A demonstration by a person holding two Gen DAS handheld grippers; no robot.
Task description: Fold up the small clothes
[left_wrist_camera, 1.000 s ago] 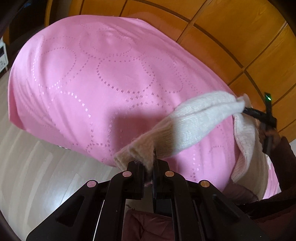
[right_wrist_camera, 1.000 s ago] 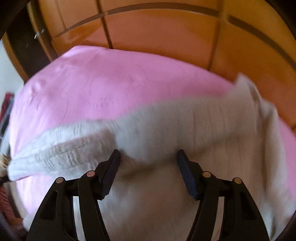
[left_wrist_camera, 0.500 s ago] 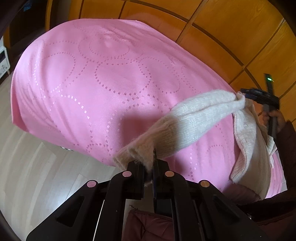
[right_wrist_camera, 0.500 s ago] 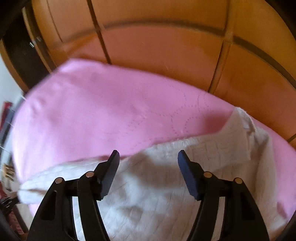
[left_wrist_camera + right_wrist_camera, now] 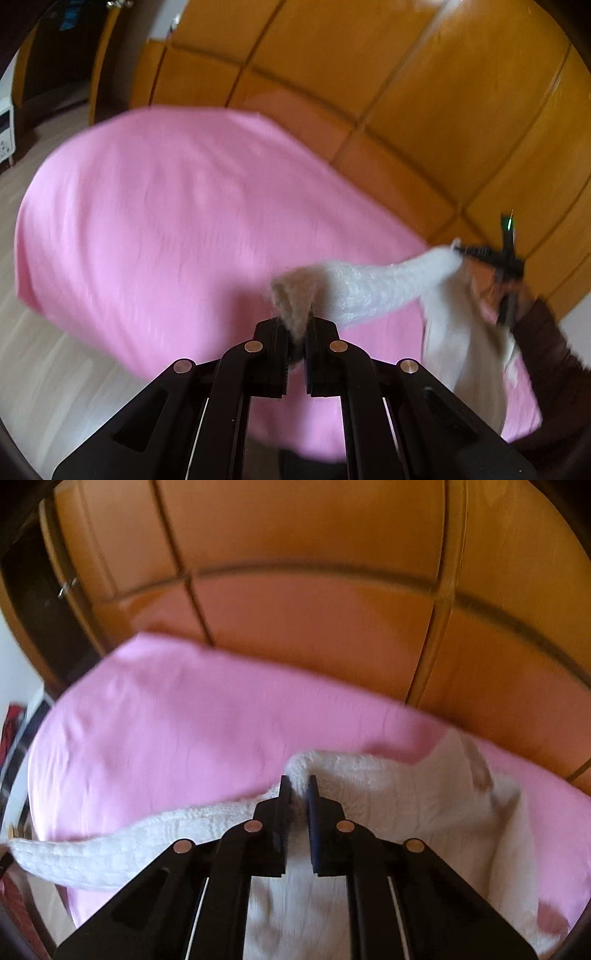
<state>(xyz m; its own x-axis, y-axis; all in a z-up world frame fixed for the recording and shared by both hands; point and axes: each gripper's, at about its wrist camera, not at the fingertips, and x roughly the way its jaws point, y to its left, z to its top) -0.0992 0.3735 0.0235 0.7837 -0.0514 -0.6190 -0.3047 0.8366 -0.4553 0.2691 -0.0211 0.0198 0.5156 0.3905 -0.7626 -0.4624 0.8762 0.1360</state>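
The white knit garment [image 5: 406,812] is hanging partly raised over the pink-covered bed [image 5: 166,229], its far part still lying rumpled on the cover. I am gripping one end of its edge in my left hand-held gripper [image 5: 295,325], clenched on the fuzzy hem, while my right hand-held gripper [image 5: 298,794], whose jaws have just been closing, is pinching a ridge of the same knit. No fold is yet showing, so by my judgement the folding is only beginning. I am finding no brand, label or legible writing in either view.
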